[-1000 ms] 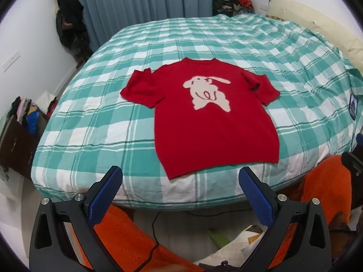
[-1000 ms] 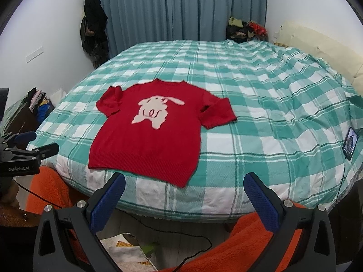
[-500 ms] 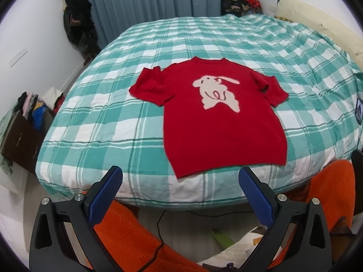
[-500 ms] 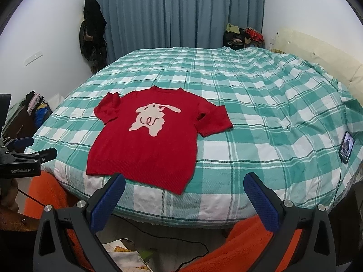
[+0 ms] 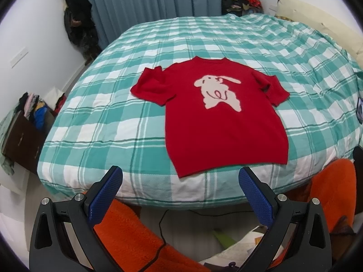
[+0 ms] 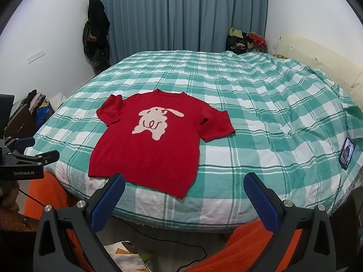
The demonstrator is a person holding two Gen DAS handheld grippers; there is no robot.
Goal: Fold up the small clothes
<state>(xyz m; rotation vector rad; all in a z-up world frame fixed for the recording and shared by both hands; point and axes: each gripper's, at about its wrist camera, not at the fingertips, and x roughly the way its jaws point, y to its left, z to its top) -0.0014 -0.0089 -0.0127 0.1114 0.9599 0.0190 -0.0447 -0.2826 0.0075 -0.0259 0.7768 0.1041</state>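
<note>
You have brought both grippers closer to the bed (image 5: 95, 122) over the last second, so the red sweater (image 5: 222, 122) now fills more of each view. It lies flat and unfolded near the bed's near edge. Your left gripper (image 5: 180, 187) and right gripper (image 6: 184, 191) hover short of it, fingers spread wide, holding nothing. Folding has not started.

White walls (image 6: 56, 22) and blue-grey curtains (image 6: 181, 13) surround a green-checked bed (image 6: 261, 104).
</note>
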